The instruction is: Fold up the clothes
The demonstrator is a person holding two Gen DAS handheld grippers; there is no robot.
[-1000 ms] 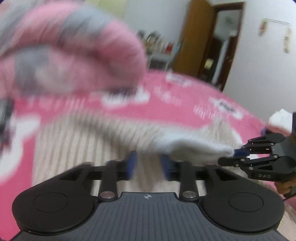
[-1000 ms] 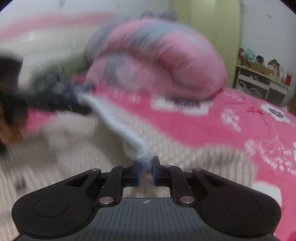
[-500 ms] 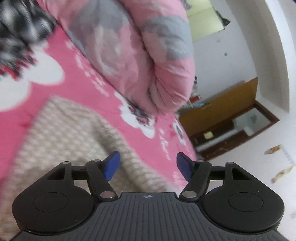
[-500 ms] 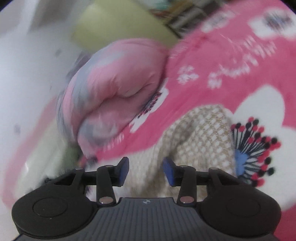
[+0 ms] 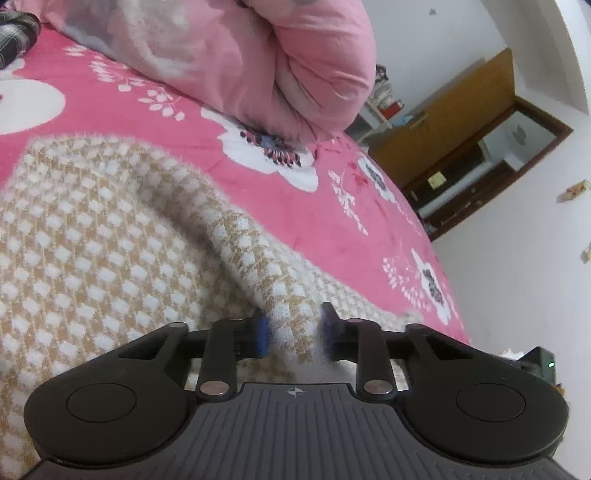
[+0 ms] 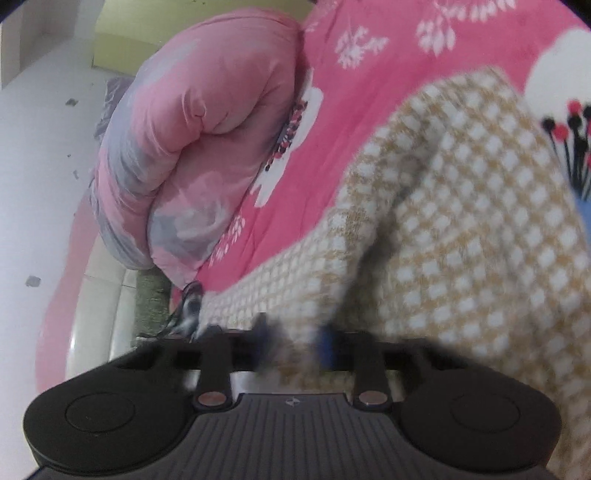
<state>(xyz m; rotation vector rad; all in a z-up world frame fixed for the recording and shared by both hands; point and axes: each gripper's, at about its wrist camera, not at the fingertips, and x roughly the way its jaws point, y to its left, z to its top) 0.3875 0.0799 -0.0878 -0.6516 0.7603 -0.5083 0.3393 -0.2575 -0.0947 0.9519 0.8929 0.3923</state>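
Note:
A beige-and-white checked knit garment (image 5: 92,240) lies spread on the pink flowered bedsheet (image 5: 288,206). In the left wrist view a raised fold of it runs down between the blue pads of my left gripper (image 5: 294,334), whose jaws are closing and pinch that fold. The right wrist view is blurred and tilted. There the same garment (image 6: 461,221) fills the right side, and my right gripper (image 6: 295,338) has its jaws closing on a bunched edge of the knit that sits between its pads.
A rolled pink-and-grey quilt (image 5: 240,55) lies on the bed beyond the garment, also seen as the quilt (image 6: 192,122) at left. A dark checked cloth (image 5: 14,33) is at the far left. A wooden door (image 5: 454,122) and white wall stand past the bed's edge.
A second ago both grippers held a lifted edge of the garment. They let go, opened wide, rolled sideways and came down, and now both have narrowed onto folds of the flat knit.

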